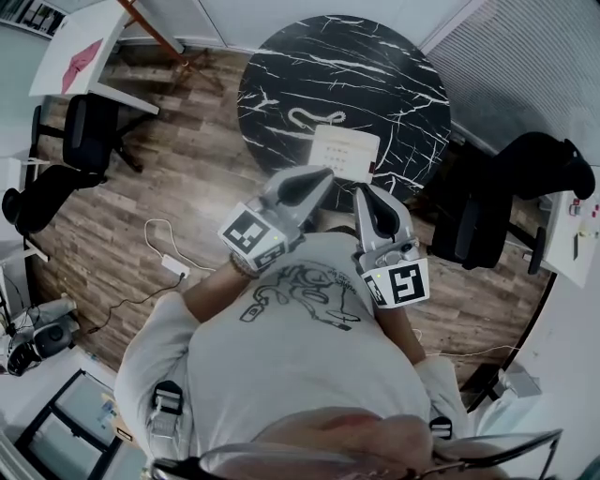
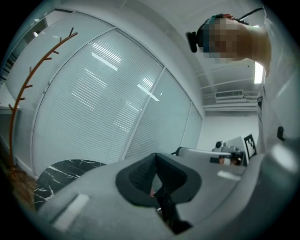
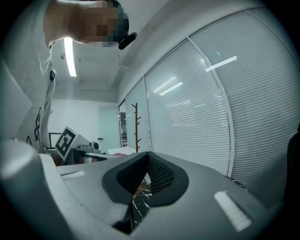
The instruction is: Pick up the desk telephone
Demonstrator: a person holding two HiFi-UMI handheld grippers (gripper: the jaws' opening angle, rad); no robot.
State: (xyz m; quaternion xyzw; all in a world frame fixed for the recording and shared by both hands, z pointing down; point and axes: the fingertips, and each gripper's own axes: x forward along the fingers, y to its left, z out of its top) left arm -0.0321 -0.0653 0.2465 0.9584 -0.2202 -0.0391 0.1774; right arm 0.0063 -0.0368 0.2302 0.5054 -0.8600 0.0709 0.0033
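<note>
Here the white desk telephone (image 1: pixel 345 153) lies flat on the near part of a round black marble-patterned table (image 1: pixel 394 66) with white veins, close to the edge that faces the person. Its pale coiled cord (image 1: pixel 314 117) loops on the tabletop just behind it. The phone's keys and handset are too small and washed out to separate, and its near edge is partly covered by the grey tips of the two tools. The left gripper (image 1: pixel 322 176) and the right gripper (image 1: pixel 362 194) are level in front of the person's grey printed T-shirt (image 1: pixel 291 328) and point toward the phone. Both have their jaws pressed together with nothing between them. In neither gripper view is the phone itself visible; only slivers of the veined tabletop show past the closed jaws. The table stands on a wood-plank floor (image 1: pixel 187 178). Slatted window blinds (image 1: pixel 525 66) run behind it, and a thin brown coat stand (image 1: pixel 155 26) is at the far left. One black office chair (image 1: pixel 89 131) sits well left of the table and another (image 1: pixel 525 173) crowds its right side. A white desk (image 1: pixel 80 56) is cut off at the upper left. A thin cable with a white adapter (image 1: pixel 174 265) trails on the floor left of the person. The far half of the tabletop is bare.
</note>
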